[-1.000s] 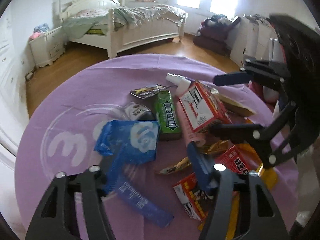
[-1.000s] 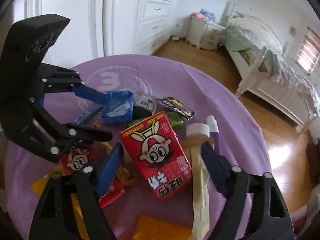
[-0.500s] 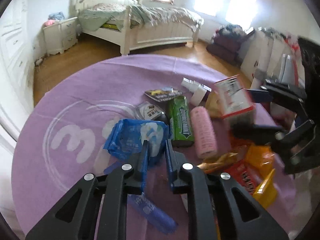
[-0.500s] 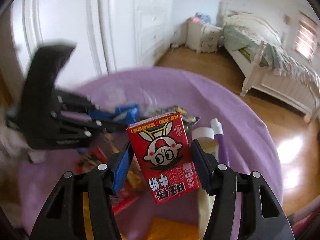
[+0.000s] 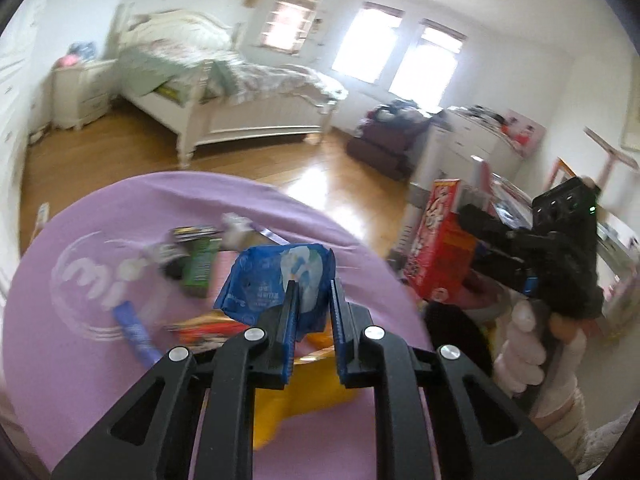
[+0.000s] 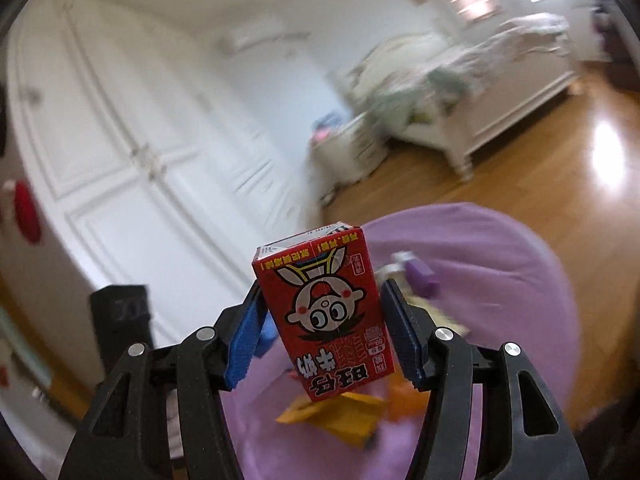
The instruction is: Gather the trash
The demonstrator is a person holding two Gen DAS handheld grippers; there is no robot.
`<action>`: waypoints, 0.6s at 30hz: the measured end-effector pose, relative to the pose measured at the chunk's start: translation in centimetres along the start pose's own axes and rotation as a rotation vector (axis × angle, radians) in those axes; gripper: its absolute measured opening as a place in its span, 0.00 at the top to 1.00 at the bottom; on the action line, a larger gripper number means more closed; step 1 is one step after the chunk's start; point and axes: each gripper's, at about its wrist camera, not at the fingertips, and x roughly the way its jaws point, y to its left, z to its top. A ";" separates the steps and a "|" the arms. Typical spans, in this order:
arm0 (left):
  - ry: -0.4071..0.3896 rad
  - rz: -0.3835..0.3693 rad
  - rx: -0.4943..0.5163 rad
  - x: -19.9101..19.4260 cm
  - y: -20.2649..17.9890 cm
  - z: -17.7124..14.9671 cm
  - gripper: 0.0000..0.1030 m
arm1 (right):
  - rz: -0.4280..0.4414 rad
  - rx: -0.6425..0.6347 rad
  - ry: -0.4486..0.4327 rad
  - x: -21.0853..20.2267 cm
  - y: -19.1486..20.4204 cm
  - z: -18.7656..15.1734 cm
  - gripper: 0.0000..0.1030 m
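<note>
My left gripper is shut on a crumpled blue wrapper and holds it up above the purple round table. My right gripper is shut on a red milk carton with a cartoon face and holds it high over the table. The carton also shows in the left wrist view, off the table's right edge, in the right gripper. More trash lies on the table: a green gum pack, a blue strip, yellow wrappers.
A purple-capped tube and yellow wrappers lie on the table below the carton. A bed, a nightstand and white drawers stand around the wooden floor. White wardrobe doors fill the left.
Both grippers have lifted: the left has raised the blue wrapper off the table, and the right has carried the red carton up and away to the table's right edge.
</note>
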 end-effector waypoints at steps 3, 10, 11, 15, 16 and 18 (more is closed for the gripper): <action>0.014 -0.061 0.048 1.4 -4.3 -0.3 0.85 | -0.099 0.038 -0.081 -5.1 -1.9 -0.6 0.43; 0.094 -0.247 0.131 7.9 -14.5 -1.8 0.85 | -0.358 0.135 -0.214 -16.0 -8.9 -3.5 0.43; 0.105 -0.271 0.134 8.8 -15.3 -2.0 0.85 | -0.395 0.153 -0.226 -17.3 -10.0 -4.3 0.43; 0.180 -0.350 0.156 13.3 -20.1 -3.4 0.85 | -0.504 0.242 -0.261 -22.2 -14.7 -7.1 0.43; 0.208 -0.374 0.156 14.9 -21.5 -4.0 0.85 | -0.522 0.265 -0.265 -23.3 -15.8 -7.7 0.43; 0.246 -0.402 0.154 16.8 -23.1 -4.8 0.85 | -0.551 0.303 -0.275 -24.3 -17.8 -8.9 0.43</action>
